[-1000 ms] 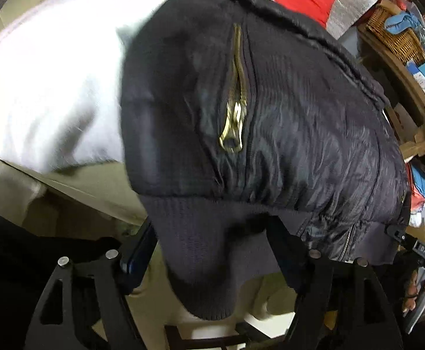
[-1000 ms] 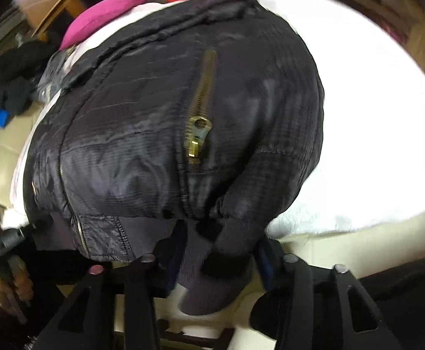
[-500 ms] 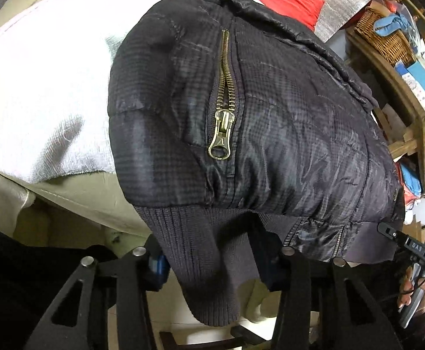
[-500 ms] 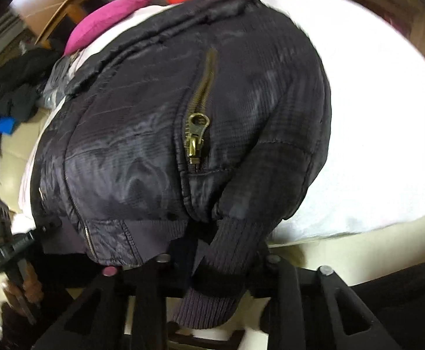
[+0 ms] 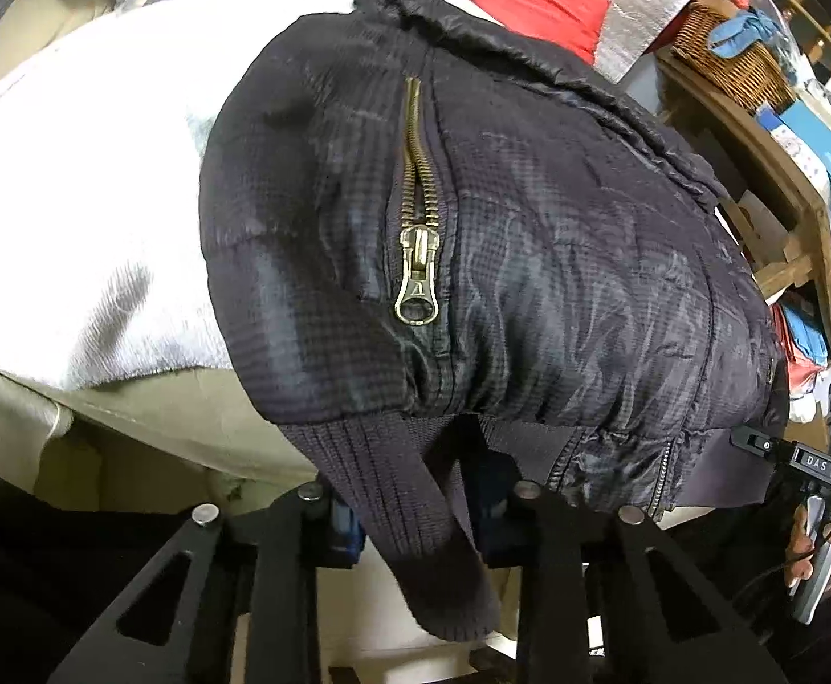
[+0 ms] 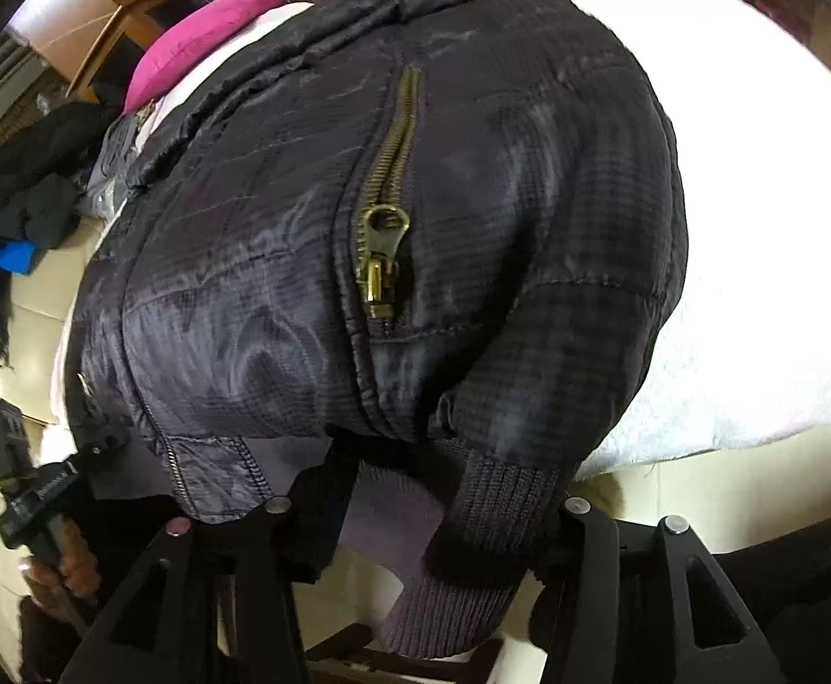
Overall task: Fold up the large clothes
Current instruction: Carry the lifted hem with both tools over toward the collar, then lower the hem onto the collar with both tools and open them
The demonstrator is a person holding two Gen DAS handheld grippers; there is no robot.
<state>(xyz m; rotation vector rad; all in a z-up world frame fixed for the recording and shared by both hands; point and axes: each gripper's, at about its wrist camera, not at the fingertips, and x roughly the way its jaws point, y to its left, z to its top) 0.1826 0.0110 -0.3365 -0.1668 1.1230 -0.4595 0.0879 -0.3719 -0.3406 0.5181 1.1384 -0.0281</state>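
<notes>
left gripper (image 5: 415, 518): fingers narrow, have just been closing; ribbed knit cuff (image 5: 410, 513) of the jacket's sleeve sits between them, pads press on it from both sides.
right gripper (image 6: 432, 518): fingers part-way apart, have just been opening a bit; the other ribbed cuff (image 6: 472, 547) hangs between them; right pad touches the knit, left pad hidden behind fabric, cannot tell if it is clamped.
jacket (image 5: 529, 262): black quilted bomber jacket, lies spread on a white blanket (image 5: 73, 182), hem and cuffs hang over the near edge at 6 o'clock.
sleeve zipper (image 5: 415, 262): brass, runs 12 to 6 o'clock, pull tab at the lower end, just above the left cuff.
other zipper (image 6: 384, 228): brass, same layout, above the right cuff.
person's hand (image 5: 826, 547): at 4 o'clock in left view, holds the right gripper's handle.
clutter: wicker basket (image 5: 723, 57) at 1 o'clock; pink cloth (image 6: 210, 34) at 11 o'clock in right view.
</notes>
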